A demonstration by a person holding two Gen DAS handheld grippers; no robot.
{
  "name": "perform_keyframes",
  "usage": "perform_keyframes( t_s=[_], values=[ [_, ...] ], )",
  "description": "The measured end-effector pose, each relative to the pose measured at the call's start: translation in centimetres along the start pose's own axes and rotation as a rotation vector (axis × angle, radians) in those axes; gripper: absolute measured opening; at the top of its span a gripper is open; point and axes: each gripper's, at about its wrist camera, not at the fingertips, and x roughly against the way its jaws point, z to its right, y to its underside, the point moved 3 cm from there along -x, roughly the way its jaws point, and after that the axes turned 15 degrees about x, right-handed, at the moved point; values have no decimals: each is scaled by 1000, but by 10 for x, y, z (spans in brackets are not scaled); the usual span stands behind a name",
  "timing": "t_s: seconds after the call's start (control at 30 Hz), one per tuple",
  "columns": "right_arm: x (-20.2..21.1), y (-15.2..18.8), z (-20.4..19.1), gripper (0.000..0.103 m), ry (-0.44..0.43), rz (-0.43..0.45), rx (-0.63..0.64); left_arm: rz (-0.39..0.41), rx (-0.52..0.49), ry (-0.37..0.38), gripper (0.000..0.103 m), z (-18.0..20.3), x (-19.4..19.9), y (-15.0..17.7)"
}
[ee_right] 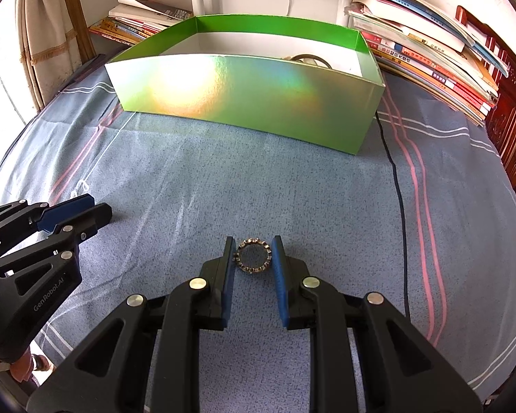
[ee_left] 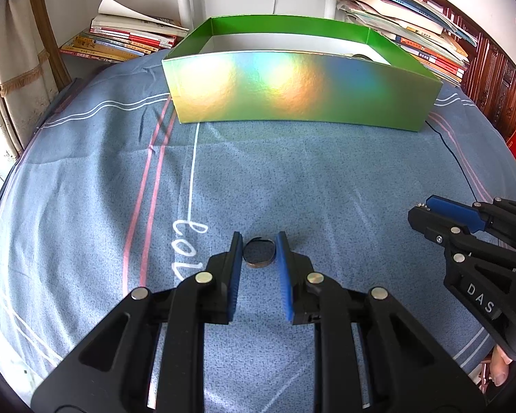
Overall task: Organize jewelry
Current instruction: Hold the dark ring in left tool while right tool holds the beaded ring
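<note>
My left gripper (ee_left: 258, 241) is shut on a dark ring with a copper-coloured edge (ee_left: 258, 257), whose sides touch both blue pads, low over the blue bedsheet. My right gripper (ee_right: 253, 245) is shut on a ring set with small stones (ee_right: 241, 266), pinched between its pads. Each gripper shows in the other's view: the right gripper (ee_left: 421, 211) at the right edge, the left gripper (ee_right: 98, 208) at the left edge. An open green box with a shiny rainbow front (ee_left: 302, 93) (ee_right: 244, 96) stands farther back. A round bangle (ee_right: 309, 57) lies inside it at the right.
Striped blue bedsheet (ee_right: 292, 189) covers the surface. A black cable (ee_right: 397, 186) runs down the sheet to the right of the box. Stacks of books (ee_left: 127, 38) (ee_right: 430, 58) lie behind the box on both sides. A curtain (ee_right: 48, 41) hangs at the left.
</note>
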Motion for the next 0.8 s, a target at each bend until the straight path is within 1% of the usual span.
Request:
perform_keyframes(
  t_s=[0.13,0.3,0.67,0.73,0.8],
  values=[
    [5,-2,0,21,0,16,3,17,5,-3,20,-1,5,-4],
    [4,-2,-2,21,-4,12,8,37,4,-4,20,-1,11,-7],
    [1,-2,-6,21,-10,-5,23,16,9,0,20,-3,5,-4],
    [0,-2,-6,23,-10,-7,21,15,9,0,20,-3,4,-3],
    [-1,-2,-5,35,-4,-6,18,13,10,0,20,-4,3,-3]
  ],
)
